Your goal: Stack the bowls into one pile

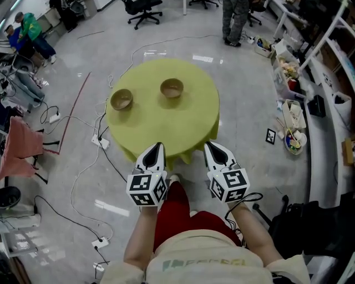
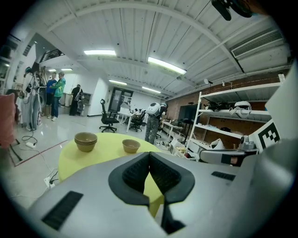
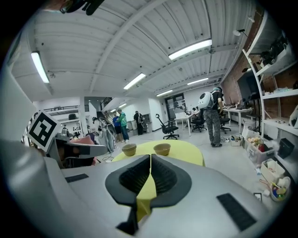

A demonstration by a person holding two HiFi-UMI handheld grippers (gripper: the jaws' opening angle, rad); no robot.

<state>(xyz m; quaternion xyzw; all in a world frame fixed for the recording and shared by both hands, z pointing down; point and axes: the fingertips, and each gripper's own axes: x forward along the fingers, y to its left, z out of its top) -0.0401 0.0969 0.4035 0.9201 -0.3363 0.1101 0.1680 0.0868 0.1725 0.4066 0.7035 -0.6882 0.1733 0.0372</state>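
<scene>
Grey glossy floor (image 1: 260,138) fills most of my head view, with loose cables (image 1: 77,177) and a white power strip (image 1: 101,142) lying on it left of the table. A round table (image 1: 166,127) under a yellow-green cloth stands in the middle, right in front of me. A person (image 1: 236,19) stands on its far side and a black office chair (image 1: 143,10) is parked further back. Both tools sit side by side at the near edge of the table, pointing across it. The left gripper (image 1: 160,145) has its jaws pressed together with the dark pads meeting in a thin seam, and there is nothing between them; only cloth shows behind. The right gripper (image 1: 209,145) reads the same in its own view, with the jaws closed up tight and empty. Both are well apart from the bowls. A stack of bowls (image 1: 121,100) sits on the left part of the tabletop, and the left gripper view shows several nested tan rims. A single bowl (image 1: 172,87) in the same tan stands upright to its right, a bit further from me and not touching the stack.
</scene>
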